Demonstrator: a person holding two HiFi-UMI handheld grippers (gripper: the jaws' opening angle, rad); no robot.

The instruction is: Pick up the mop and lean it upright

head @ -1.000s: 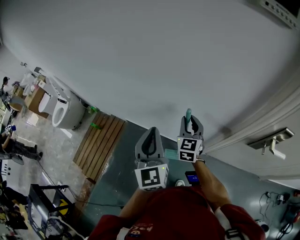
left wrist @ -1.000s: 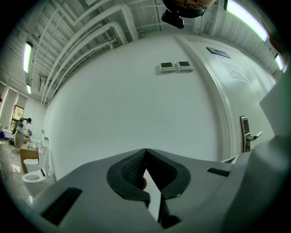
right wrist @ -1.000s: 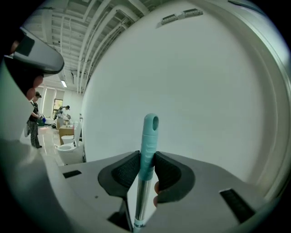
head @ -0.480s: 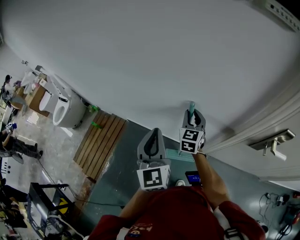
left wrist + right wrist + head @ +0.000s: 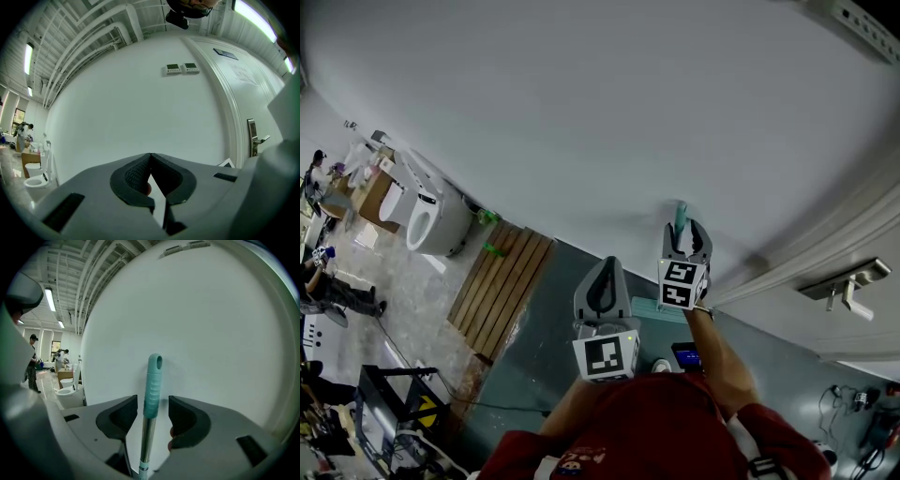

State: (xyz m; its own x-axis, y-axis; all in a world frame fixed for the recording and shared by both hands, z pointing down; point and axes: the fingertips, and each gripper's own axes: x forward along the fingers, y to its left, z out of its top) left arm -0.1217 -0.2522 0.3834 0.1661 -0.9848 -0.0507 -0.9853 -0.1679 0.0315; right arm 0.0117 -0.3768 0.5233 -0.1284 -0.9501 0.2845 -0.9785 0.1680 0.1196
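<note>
Nearest to us are our own red sleeves (image 5: 656,431), both arms reaching forward and up toward the wall.

The left tongs (image 5: 603,270) are raised beside the right ones. In the left gripper view the left tongs (image 5: 150,155) have their tips closed together and nothing between them. Their marker cube (image 5: 604,354) faces us.

The right tongs (image 5: 686,234) sit a little further forward. In the right gripper view the right tongs (image 5: 152,408) stand apart, and the mop handle (image 5: 153,380) rises upright in the middle of the gap. We see a strip of wall on either side of it, so neither pad presses on it.

The mop handle (image 5: 679,217) has a teal grip with a hanging hole at the top and a bare metal shaft below. Its top end lies against the white wall (image 5: 581,112) just beyond the tongs.

To the right a door handle (image 5: 844,281) juts from a white door. Farther left a wooden pallet (image 5: 499,291) lies on the floor, with white toilets (image 5: 427,220) beyond it by the wall.
</note>
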